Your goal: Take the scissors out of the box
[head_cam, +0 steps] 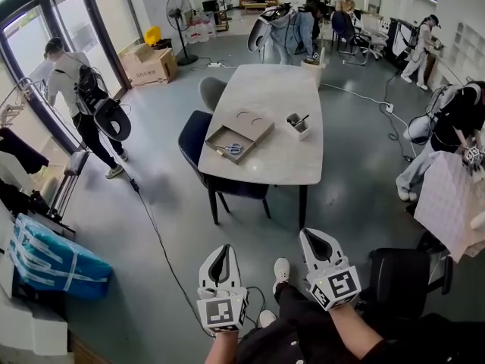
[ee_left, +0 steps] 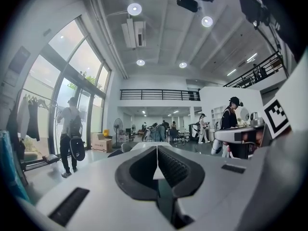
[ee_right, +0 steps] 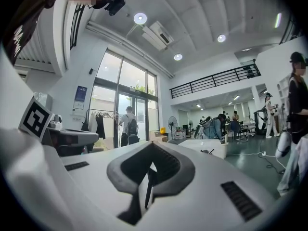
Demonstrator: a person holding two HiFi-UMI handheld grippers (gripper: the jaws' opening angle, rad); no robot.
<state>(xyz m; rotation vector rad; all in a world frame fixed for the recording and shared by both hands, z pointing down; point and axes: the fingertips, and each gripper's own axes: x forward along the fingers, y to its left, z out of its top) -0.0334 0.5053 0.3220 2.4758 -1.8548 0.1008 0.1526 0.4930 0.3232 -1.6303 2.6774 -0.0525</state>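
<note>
Two grippers are in view, both empty and well apart from the work area. The left gripper point(head_cam: 220, 250) has its jaws pressed together at the tips, with nothing between them in the left gripper view point(ee_left: 157, 151). The right gripper point(head_cam: 313, 236) is likewise closed tip to tip on nothing point(ee_right: 153, 146). Each carries a cube with black-and-white square markers; these bear no readable text.

The scissors point(head_cam: 233, 149) lie inside the box point(head_cam: 214, 141), a shallow open tray near the near-left corner of the table point(head_cam: 265, 89). Only pale blue handles can be made out; the blades are too small to resolve. Just beyond the box, touching or nearly touching it, lies a flat grey panel point(head_cam: 254, 120) with two curved marks; whether it is the box lid cannot be told. To the right of it stands a small white holder point(head_cam: 297, 127) with a dark stick-like item in it, not identifiable.

A dark chair point(head_cam: 195, 139) is partly tucked under the table's left edge, its seat largely hidden. The person's legs are cut off by the lower edge of the head view.

From both gripper views the table top appears only as a thin pale strip point(ee_left: 142, 146) point(ee_right: 208, 148), and the box and scissors cannot be seen there.

Writing: a cardboard carton point(head_cam: 151, 65) by the glass doors carries dark print, and a blue notice point(ee_right: 80, 97) hangs on the wall; neither is legible.
</note>
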